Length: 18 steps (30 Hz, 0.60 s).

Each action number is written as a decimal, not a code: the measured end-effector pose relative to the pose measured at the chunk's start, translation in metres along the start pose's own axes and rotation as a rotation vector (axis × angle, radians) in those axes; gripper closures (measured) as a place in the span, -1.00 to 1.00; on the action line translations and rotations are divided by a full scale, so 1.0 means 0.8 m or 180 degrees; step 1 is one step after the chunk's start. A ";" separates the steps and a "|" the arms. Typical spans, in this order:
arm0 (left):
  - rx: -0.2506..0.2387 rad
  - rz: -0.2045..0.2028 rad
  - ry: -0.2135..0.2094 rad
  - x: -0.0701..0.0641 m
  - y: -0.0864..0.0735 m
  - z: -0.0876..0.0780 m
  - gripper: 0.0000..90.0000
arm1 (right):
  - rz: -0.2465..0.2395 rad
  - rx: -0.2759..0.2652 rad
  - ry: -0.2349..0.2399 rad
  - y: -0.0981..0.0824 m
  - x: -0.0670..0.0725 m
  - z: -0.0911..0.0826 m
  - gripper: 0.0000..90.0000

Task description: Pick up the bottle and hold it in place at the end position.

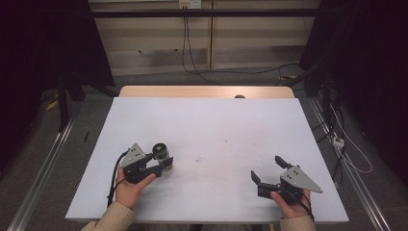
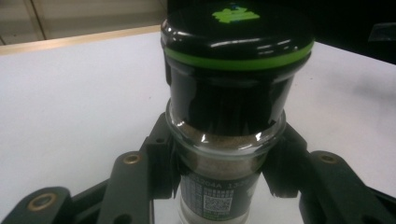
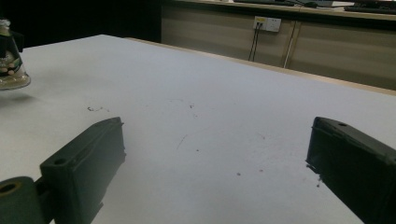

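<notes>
Glass spice jar [image 2: 224,154] clamped in left gripper [image 2: 219,172].

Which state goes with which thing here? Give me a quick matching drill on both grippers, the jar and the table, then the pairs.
Things:
1. left gripper
2. right gripper
3. spice jar
4. table

States:
A. white top, marked with small dark specks
B. jaws spread, nothing between them
C. glass body, black lid with a green ring
D. jaws closed on the glass body

Pairs: 1-D, 2-B, 3-C, 4-A
</notes>
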<state>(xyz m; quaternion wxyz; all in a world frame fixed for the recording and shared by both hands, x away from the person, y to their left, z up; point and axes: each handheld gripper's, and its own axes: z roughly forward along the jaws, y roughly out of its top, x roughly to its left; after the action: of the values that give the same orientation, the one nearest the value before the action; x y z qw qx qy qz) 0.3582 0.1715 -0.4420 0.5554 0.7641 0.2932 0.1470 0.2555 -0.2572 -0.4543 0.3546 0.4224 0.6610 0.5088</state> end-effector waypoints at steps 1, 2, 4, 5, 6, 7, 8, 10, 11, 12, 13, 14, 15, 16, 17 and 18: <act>0.0006 0.0009 -0.0018 0.000 0.002 0.003 0.18 | 0.0006 -0.0003 0.0002 0.000 0.000 0.000 -0.92; 0.0011 0.0042 -0.0023 0.000 0.004 0.006 0.19 | 0.0008 -0.0009 0.0008 0.000 0.000 0.000 -0.92; 0.0036 0.0065 -0.0040 0.000 0.007 0.012 0.19 | 0.0014 -0.0016 0.0015 0.000 0.000 0.000 -0.92; 0.0037 0.0065 -0.0057 0.000 0.008 0.014 0.19 | 0.0011 -0.0017 0.0013 0.000 0.000 0.000 -0.92; 0.0029 0.0071 -0.0069 0.000 0.009 0.017 0.19 | 0.0018 -0.0023 0.0012 0.001 0.000 0.000 -0.92; 0.0022 0.0080 -0.0099 0.000 0.011 0.020 0.19 | 0.0018 -0.0023 0.0014 0.001 0.000 0.000 -0.92; 0.0022 0.0080 -0.0099 0.000 0.011 0.020 0.19 | 0.0020 -0.0024 0.0014 0.001 0.000 0.000 -0.92; 0.0031 0.0120 -0.0118 -0.001 0.015 0.025 0.19 | 0.0018 -0.0024 0.0021 0.001 0.000 0.001 -0.92; 0.0040 0.0141 -0.0155 -0.001 0.018 0.030 0.19 | 0.0020 -0.0028 0.0021 0.001 0.000 0.001 -0.92; 0.0040 0.0141 -0.0155 -0.001 0.018 0.030 0.19 | 0.0022 -0.0030 0.0022 0.001 0.000 0.001 -0.92; 0.0052 0.0167 -0.0172 -0.001 0.021 0.035 0.19 | 0.0019 -0.0031 0.0021 0.001 0.000 0.001 -0.92; 0.0052 0.0167 -0.0172 -0.001 0.021 0.035 0.19 | 0.0019 -0.0033 0.0022 0.001 0.000 0.001 -0.92; 0.0062 0.0188 -0.0195 -0.002 0.023 0.041 0.19 | 0.0020 -0.0032 0.0026 0.001 0.000 0.001 -0.92; 0.0062 0.0188 -0.0195 -0.002 0.023 0.041 0.19 | 0.0021 -0.0030 0.0030 0.001 0.000 0.002 -0.92; 0.0065 0.0209 -0.0218 -0.003 0.025 0.046 0.19 | 0.0021 -0.0031 0.0022 0.001 0.000 0.002 -0.92; 0.0065 0.0209 -0.0218 -0.003 0.025 0.046 0.19 | 0.0021 -0.0031 0.0022 0.001 0.000 0.002 -0.92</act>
<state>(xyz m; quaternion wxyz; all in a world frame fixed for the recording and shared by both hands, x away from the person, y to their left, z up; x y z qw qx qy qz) 0.3824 0.1378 -0.4352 0.5522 0.7836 0.2503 0.1358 0.2569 -0.2568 -0.4536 0.3527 0.4210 0.6584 0.5147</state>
